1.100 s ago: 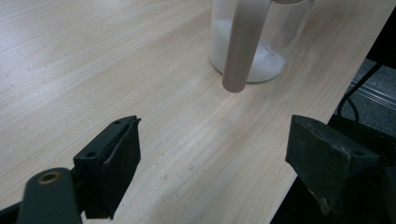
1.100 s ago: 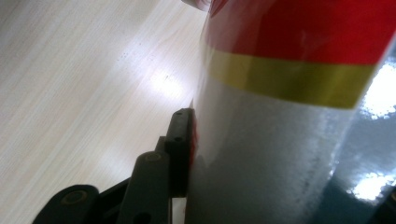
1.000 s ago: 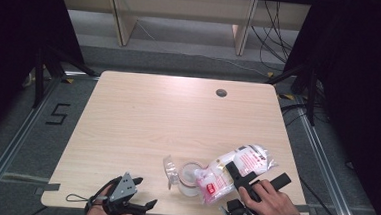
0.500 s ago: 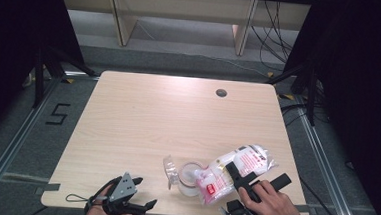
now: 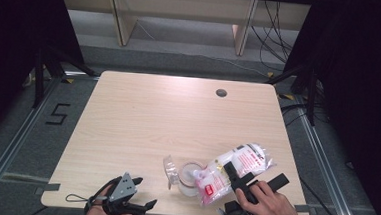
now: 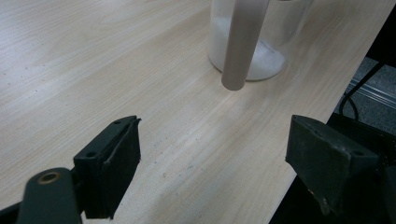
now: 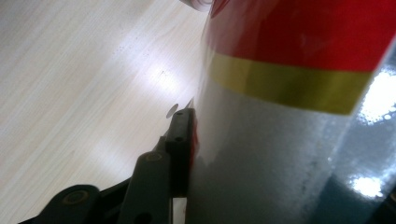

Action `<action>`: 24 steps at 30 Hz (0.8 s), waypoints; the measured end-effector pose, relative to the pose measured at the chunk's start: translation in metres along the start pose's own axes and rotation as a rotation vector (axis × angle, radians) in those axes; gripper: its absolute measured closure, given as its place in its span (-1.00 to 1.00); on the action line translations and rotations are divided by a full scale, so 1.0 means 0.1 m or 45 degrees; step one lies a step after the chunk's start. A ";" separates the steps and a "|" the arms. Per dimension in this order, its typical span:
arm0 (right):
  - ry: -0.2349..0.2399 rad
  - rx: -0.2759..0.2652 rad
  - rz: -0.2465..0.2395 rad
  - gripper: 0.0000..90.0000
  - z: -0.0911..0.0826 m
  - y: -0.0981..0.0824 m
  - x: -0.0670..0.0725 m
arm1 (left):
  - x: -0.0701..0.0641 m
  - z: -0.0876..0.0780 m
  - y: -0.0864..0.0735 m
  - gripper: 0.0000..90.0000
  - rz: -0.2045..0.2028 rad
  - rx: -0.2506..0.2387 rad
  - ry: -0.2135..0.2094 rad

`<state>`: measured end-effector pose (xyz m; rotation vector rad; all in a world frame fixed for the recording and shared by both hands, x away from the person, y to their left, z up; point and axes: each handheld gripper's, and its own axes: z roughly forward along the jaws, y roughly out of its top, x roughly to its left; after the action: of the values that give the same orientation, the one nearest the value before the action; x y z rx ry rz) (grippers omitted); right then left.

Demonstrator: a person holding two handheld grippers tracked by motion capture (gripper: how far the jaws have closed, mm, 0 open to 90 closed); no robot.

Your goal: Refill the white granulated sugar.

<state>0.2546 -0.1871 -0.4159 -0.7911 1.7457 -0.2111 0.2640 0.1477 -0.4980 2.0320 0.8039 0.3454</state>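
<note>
Pale wooden table (image 5: 142, 129) fills our view, with a dark round grommet hole (image 5: 221, 93) up at one o'clock. Down at five o'clock our right gripper (image 5: 244, 178) is clamped around a clear plastic bag of white powder with a red and gold label (image 5: 234, 170), tilted so its mouth sits over a clear glass jar holding white powder (image 5: 190, 175). At seven o'clock, on the near edge, our left gripper (image 5: 140, 207) hangs with jaws spread wide and nothing between them, well apart from the jar.
</note>
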 end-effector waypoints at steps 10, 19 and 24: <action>-0.006 0.012 -0.003 0.47 -0.02 -0.02 -0.01 | 0.01 0.00 0.00 -0.61 0.009 0.003 0.007; 0.000 0.013 -0.002 0.47 -0.02 -0.02 -0.01 | 0.00 0.00 0.00 -0.61 0.001 -0.007 0.001; -0.006 0.009 -0.005 0.47 -0.02 -0.02 -0.01 | 0.01 -0.01 0.01 -0.61 0.032 -0.008 0.003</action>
<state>0.2534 -0.1883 -0.4128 -0.7889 1.7385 -0.2179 0.2650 0.1488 -0.4972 2.0380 0.7783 0.3645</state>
